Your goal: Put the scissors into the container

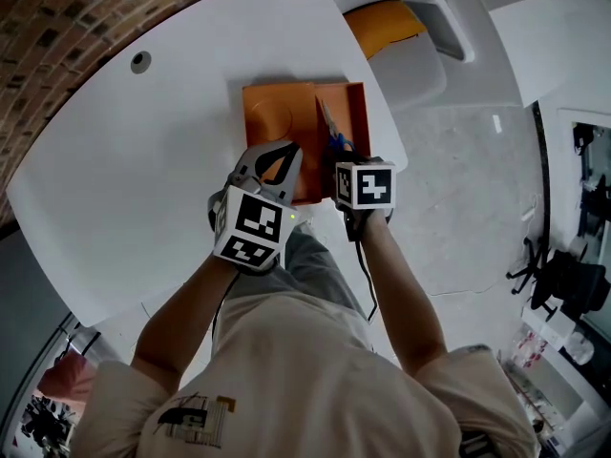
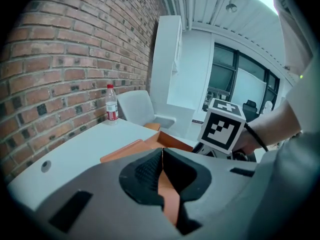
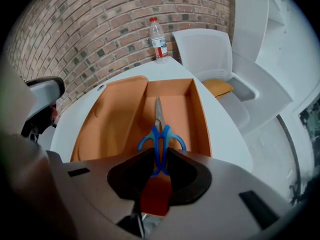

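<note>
Right now my right gripper (image 3: 159, 156) has its jaws clamped on the blue handles of the scissors (image 3: 159, 134). The blades point away from me along the narrower right compartment of the orange container (image 3: 115, 119). I cannot tell whether the tip touches its floor. The wider left compartment has a round shape moulded into its floor. The container sits by the near edge of the white counter (image 1: 162, 151), towards its right corner. My left gripper (image 2: 162, 159) hangs over the container's near left part, jaws together. A water bottle (image 3: 158, 40) stands at the counter's far edge.
</note>
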The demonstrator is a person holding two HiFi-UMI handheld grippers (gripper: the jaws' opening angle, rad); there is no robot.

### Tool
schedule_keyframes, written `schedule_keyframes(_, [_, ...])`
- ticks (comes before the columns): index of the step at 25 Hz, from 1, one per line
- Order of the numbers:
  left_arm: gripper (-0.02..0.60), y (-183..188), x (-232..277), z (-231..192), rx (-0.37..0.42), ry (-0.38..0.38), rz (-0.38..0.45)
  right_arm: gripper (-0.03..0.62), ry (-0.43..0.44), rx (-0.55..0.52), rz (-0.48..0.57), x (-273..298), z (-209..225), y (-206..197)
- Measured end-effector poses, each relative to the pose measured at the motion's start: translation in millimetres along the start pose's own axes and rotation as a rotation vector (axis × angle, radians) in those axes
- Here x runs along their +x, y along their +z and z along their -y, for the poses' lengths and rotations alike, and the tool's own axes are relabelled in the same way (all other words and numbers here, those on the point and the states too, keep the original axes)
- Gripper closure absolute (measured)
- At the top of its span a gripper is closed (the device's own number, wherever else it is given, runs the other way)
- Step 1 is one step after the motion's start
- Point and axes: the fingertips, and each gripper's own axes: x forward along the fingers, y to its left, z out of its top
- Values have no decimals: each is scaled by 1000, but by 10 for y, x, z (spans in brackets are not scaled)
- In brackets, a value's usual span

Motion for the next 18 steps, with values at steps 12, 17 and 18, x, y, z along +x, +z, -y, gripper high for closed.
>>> schedule_keyframes(12, [571,-42,-8,-150,-12,32,-10,513,-56,-99,-87,259,-6,-14])
schedule_keyframes(17, [571,-49,-52,-185,-2,39,-18,511,-69,-122,-69,292,-52,14])
schedule_keyframes(18, [571,-42,-68,-214,-4,47,-18,510,-70,-117,-59,294,-44,19])
